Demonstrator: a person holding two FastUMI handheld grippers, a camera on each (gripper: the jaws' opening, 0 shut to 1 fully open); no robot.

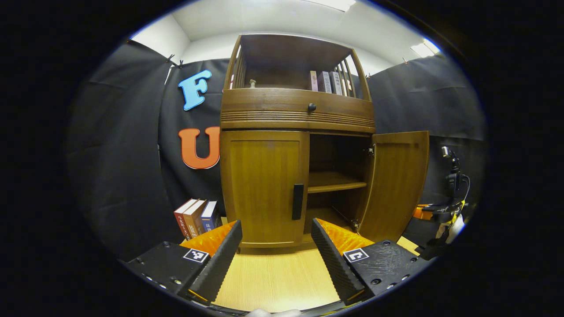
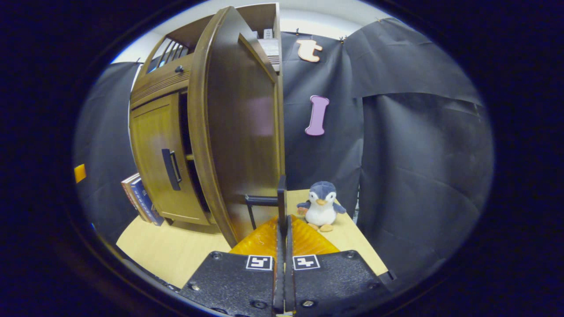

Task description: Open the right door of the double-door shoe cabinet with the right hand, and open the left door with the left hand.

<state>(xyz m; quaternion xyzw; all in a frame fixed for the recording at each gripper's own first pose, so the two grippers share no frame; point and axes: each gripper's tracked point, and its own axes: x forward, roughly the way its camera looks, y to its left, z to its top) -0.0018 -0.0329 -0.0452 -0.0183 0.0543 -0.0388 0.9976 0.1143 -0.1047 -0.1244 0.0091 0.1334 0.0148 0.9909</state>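
— Two doors on the shoe cabinet (image 1: 297, 110), right? How are they?

— Yes. In the left gripper view the left door (image 1: 264, 189) is closed flat on the front of the cabinet. The right door (image 1: 396, 185) is swung wide open, out to the side of the cabinet.

— What can you see inside the cabinet?

— One wooden shelf (image 1: 335, 181), behind where the right door would be.

— What is the left gripper (image 1: 276, 224) doing?

— It is in front of the cabinet, above the table (image 1: 277, 277). Its two fingers are spread wide apart and grab nothing. The left door handle (image 1: 298, 201) sits between them, farther back, and they do not touch it.

— And the right gripper (image 2: 282, 218)?

— In the right gripper view it is at the edge of the open door. Its fingers are squeezed together on the right door handle (image 2: 282, 198), with the thin bar pinched between them.

— Is there other stuff near the cabinet?

— Some books (image 1: 196, 215) lean by the cabinet's left side. More books (image 1: 326, 82) stand up on its top shelf. A toy penguin (image 2: 321, 208) sits on the table by the cabinet's right side, just past the open door.
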